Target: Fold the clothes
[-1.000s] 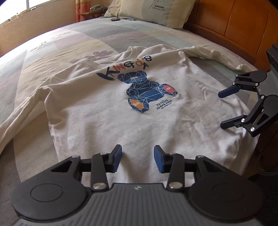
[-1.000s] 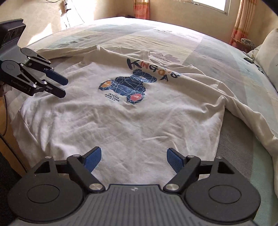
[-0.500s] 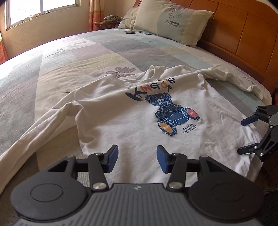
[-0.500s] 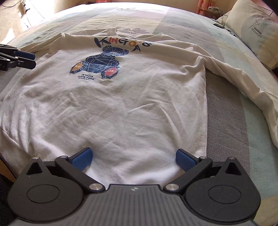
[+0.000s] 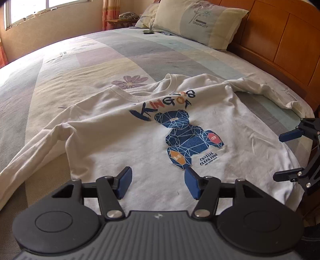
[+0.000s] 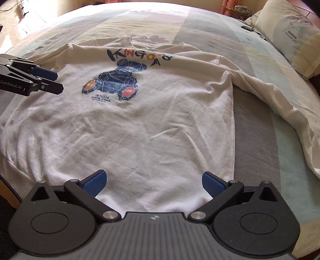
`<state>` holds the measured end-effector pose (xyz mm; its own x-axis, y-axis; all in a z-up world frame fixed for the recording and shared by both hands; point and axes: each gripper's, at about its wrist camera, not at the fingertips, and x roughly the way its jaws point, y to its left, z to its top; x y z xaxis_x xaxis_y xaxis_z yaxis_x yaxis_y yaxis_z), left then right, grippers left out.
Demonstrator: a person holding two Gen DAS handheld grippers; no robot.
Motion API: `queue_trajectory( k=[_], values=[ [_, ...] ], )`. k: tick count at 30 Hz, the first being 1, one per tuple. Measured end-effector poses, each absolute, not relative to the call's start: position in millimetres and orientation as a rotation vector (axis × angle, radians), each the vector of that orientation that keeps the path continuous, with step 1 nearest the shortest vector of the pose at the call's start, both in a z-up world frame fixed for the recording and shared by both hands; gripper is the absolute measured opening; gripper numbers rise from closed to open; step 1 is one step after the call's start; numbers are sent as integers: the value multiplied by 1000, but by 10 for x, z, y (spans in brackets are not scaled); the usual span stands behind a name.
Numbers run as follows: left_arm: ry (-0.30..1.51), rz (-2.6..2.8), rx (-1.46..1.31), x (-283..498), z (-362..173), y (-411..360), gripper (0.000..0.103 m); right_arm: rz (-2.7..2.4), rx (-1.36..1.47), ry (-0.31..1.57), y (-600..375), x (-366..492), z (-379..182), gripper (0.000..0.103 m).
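Observation:
A white long-sleeved sweatshirt (image 5: 124,140) (image 6: 140,128) with a blue bear print lies face up and spread flat on the bed, sleeves stretched out to both sides. My left gripper (image 5: 158,185) hovers over its hem area; its jaws are opening with nothing between them. My right gripper (image 6: 154,184) hangs above the hem on the other side, jaws wide open and empty. Each gripper shows in the other's view: the right gripper (image 5: 288,156) at the shirt's right edge, the left gripper (image 6: 52,81) at the left edge.
The bed (image 5: 100,60) has a pastel patchwork cover with a flower motif. A pillow (image 5: 200,22) (image 6: 290,38) leans on the wooden headboard (image 5: 290,36). A small dark object (image 5: 148,32) lies near the pillow. A window (image 5: 30,12) and curtain are behind.
The left gripper's jaws have widened and its view has lifted, showing more of the bed and headboard. The right gripper's jaws have spread wider and its view has rolled and shifted along the shirt.

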<state>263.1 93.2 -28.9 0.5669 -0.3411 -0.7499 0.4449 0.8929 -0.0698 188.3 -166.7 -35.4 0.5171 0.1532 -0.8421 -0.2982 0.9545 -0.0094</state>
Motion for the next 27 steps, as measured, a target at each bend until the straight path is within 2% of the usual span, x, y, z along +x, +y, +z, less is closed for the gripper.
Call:
queue_trajectory(
  k=[5,8,11,14,18,23,27],
  values=[
    [889,-338,-8,2835,-349,961,60,382,-124,870,-1690,2305,-125,103],
    [987,-220,-112,2853,-527,1022,61,438,-110,907,-1748,2600,-269,103],
    [1005,-138,-185,2734,-578,1060,65,481,-82,959,-1903,2766,-450,103],
    [1028,-36,-234,2693,-530,1029,65,560,-39,1001,-2132,2832,-587,103],
    [1029,21,-239,2810,-405,850,64,655,28,1041,-2366,3003,-532,103],
    [1000,-11,-167,3106,-286,566,65,639,105,994,-2581,3441,-409,103],
    [1041,-14,-171,3327,-458,493,65,660,237,940,-2724,3728,-303,103]
  ],
)
